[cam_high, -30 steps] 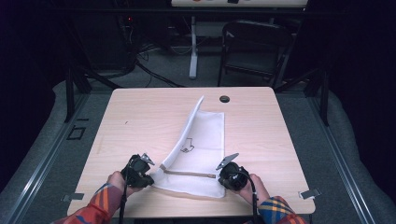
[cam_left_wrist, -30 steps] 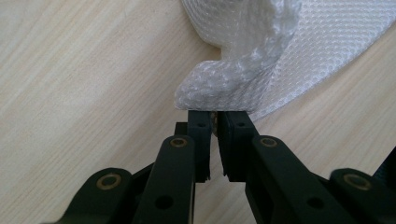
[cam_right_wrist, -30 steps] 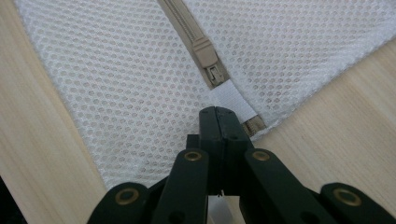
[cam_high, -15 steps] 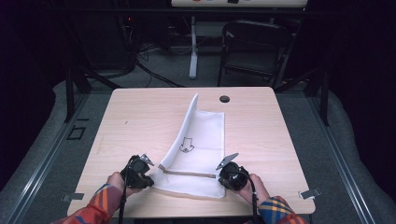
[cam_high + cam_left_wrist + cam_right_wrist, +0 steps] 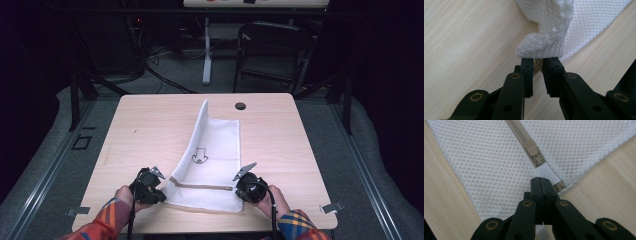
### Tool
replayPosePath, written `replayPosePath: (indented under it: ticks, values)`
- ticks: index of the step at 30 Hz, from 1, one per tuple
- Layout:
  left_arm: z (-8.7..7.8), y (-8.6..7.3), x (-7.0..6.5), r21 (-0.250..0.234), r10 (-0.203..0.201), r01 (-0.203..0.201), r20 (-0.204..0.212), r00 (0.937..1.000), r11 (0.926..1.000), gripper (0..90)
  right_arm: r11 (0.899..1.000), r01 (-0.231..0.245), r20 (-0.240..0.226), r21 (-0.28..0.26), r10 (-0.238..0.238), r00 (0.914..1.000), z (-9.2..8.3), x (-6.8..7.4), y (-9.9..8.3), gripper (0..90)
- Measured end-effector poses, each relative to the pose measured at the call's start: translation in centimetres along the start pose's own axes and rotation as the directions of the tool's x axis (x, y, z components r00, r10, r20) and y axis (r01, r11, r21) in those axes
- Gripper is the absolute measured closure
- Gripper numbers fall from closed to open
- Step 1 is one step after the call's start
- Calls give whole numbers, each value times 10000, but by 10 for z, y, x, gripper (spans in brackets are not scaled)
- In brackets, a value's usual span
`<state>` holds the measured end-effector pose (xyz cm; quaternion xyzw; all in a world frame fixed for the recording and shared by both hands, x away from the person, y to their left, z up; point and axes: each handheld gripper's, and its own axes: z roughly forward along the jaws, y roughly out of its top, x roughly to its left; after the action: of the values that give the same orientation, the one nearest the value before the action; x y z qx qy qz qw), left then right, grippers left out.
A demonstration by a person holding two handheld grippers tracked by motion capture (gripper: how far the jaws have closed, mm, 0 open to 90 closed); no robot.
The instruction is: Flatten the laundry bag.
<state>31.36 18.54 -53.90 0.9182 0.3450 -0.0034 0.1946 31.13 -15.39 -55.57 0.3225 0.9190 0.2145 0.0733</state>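
Where the high view looks down on the wooden table (image 5: 150, 130), a white mesh bag (image 5: 215, 150) lies near the middle and toward the person's edge, its left side folded up into a standing ridge; whether it holds anything cannot be told. A small dark printed mark (image 5: 200, 156) sits on the mesh, and a tan zipper (image 5: 200, 185) runs across the near end. The left gripper (image 5: 159, 176) is at the bag's near left corner and the right gripper (image 5: 245, 172) at its near right corner, each held in a hand with a plaid sleeve (image 5: 105, 222). A black chair (image 5: 272, 55) stands beyond the table. From the left gripper view, the left gripper (image 5: 538, 72) has its jaws drawn narrow with a slim gap, and a bunched fold of the mesh bag (image 5: 544, 42) sits right at their tips; whether they pinch it cannot be told. From the right gripper view, the right gripper (image 5: 541, 185) has its jaws pressed together on the white fabric tab (image 5: 547, 173) at the zipper's end, just past the tan zipper slider (image 5: 534, 152), with the mesh bag (image 5: 486, 170) flat on the wood.
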Motion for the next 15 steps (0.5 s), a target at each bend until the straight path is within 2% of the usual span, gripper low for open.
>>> replayPosePath:
  ticks: [2, 3, 5, 6, 8, 9, 11, 15]
  values:
    - [0, 0, 0, 9, 41, -41, 33, 10000, 10000, 784, 9999, -92, -6, -41, 92, 10000, 0, -1, 0, 900]
    - [0, 0, 0, 165, 62, -61, -70, 10000, 9998, 764, 9999, -118, 4, -43, 119, 9999, 0, -1, -1, 900]
    - [0, -2, 0, 198, -112, 110, 82, 9999, 9997, 755, 9999, -98, 245, -22, 99, 9997, 0, -4, -1, 900]
    - [0, -2, 1, 192, -76, 75, 20, 10000, 9998, 753, 9999, -151, 223, 44, 150, 9996, -1, -7, -2, 900]
    - [-1, -2, 0, 151, 26, -27, 53, 10000, 9999, 750, 9988, -476, -148, -64, 475, 9988, -2, -13, -4, 900]
    - [-1, -2, 0, 130, 52, -52, -4, 10000, 9999, 741, 9985, -528, -139, -142, 526, 9985, -2, -14, -5, 900]
    - [-3, -3, -1, 16, -30, 30, 50, 10000, 10000, 727, 9994, -351, 42, 19, 351, 9994, -2, -14, -4, 900]
    - [-8, -4, -1, -169, 60, -55, 259, 9996, 9998, 649, 9993, -361, -31, -63, 361, 9993, -2, -15, -5, 900]
